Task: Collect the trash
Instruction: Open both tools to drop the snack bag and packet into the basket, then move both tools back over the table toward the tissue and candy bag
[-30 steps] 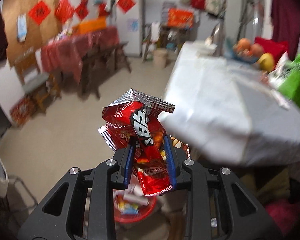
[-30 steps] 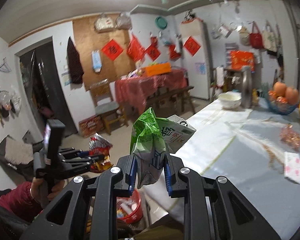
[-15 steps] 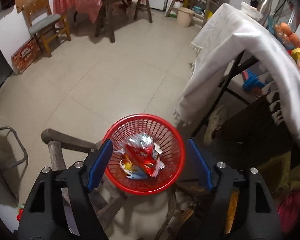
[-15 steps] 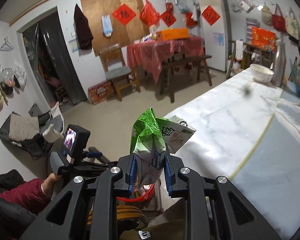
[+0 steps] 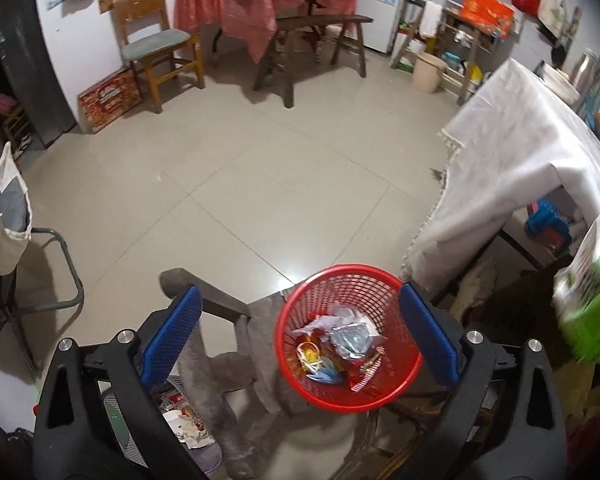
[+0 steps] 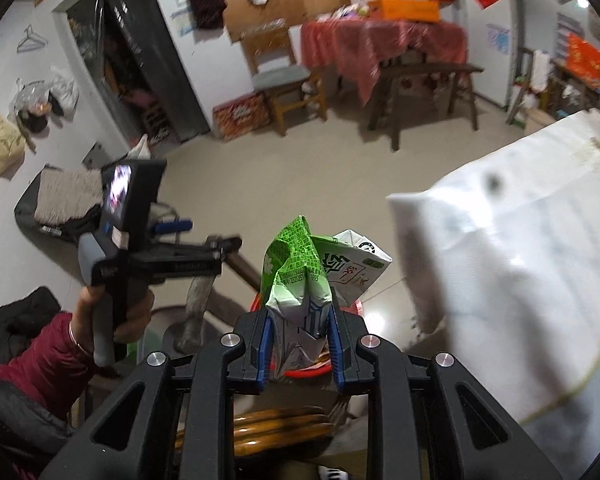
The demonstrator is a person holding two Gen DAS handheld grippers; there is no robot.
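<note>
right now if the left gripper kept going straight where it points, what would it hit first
Probably the red basket: it sits between the open left gripper fingers, trash inside. Depth is hard to judge, though.

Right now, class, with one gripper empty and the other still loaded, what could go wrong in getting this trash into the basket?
1. The crumpled green-and-white drink carton in the right gripper hides most of the red mesh basket, so a release could miss.
2. The basket sits on a grey-covered seat, apparently near its edge; a knock might tip it.
</note>
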